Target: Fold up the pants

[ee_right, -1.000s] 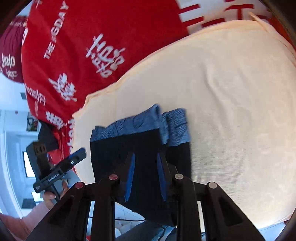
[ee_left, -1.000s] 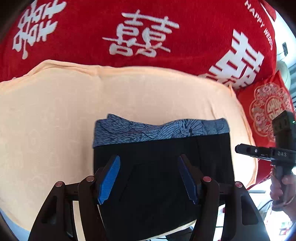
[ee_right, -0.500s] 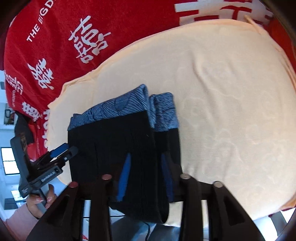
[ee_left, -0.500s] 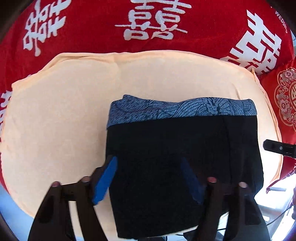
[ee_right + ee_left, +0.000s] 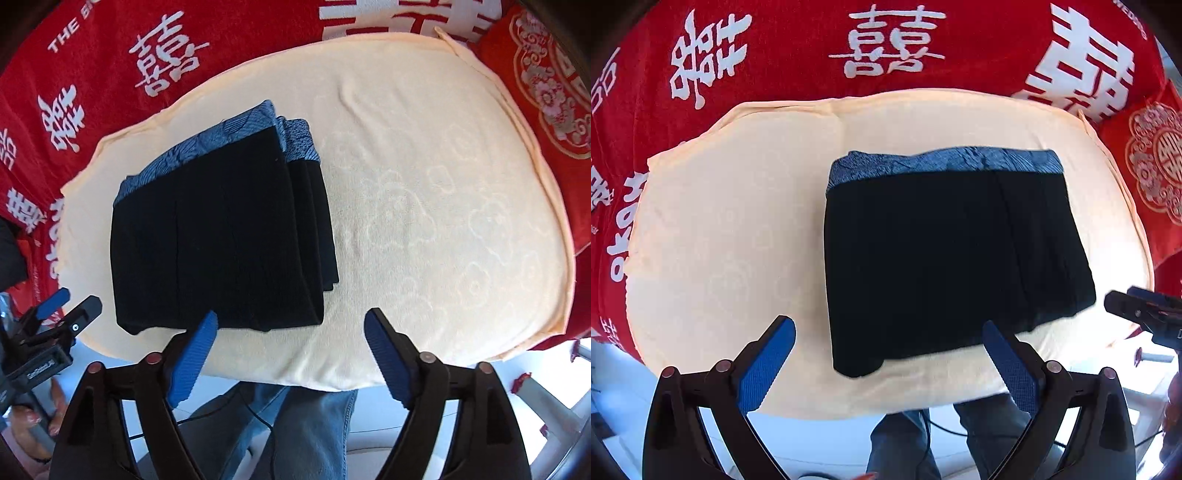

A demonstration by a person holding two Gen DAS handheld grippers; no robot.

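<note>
The black pants with a blue patterned waistband lie folded in a compact stack on the cream towel; they also show in the right wrist view. My left gripper is open and empty, held above the towel's near edge, just short of the pants. My right gripper is open and empty, just off the stack's near right corner. The left gripper also shows at the left edge of the right wrist view, and the right gripper at the right edge of the left wrist view.
The towel covers a surface draped in a red cloth with white characters. A red cushion lies at the far right. The person's jeans stand below the near edge.
Both grippers have let go of the pants and pulled back toward the near edge. The right gripper, nearly shut before, has opened wide. The folded pants stay in place.
</note>
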